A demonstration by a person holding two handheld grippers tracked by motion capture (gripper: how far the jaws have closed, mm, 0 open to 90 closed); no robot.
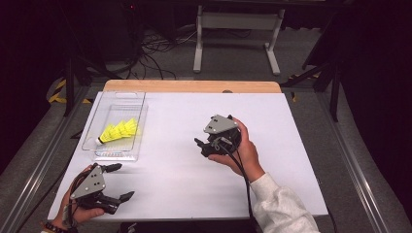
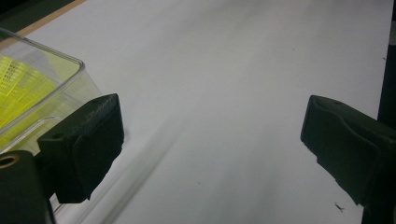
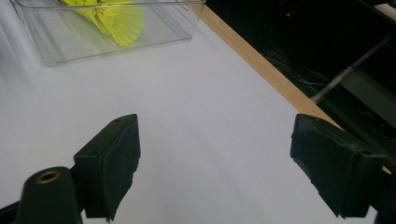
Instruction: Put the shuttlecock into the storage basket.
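— Looking at the table, what sits there?
— Yellow, ribbed feather-style shuttlecocks (image 1: 120, 131) lie in a clear plastic bin (image 1: 137, 145) on the white tabletop (image 1: 184, 184), far left.
— And the grippers?
— Left gripper (image 1: 121, 180) rests low near the bin, jaws wide, empty. Right gripper (image 1: 198, 145), mid-table, tilts leftward, also wide and empty; its jaw tips are hard to make out.

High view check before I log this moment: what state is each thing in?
Clear bin: upright on the table, no lid seen.
Yellow shuttlecocks: lying on their sides inside the bin, nested in a row.
Left claw: open, nothing between the jaws, beside the bin's near end.
Right claw: open, nothing held, pointing towards the bin.
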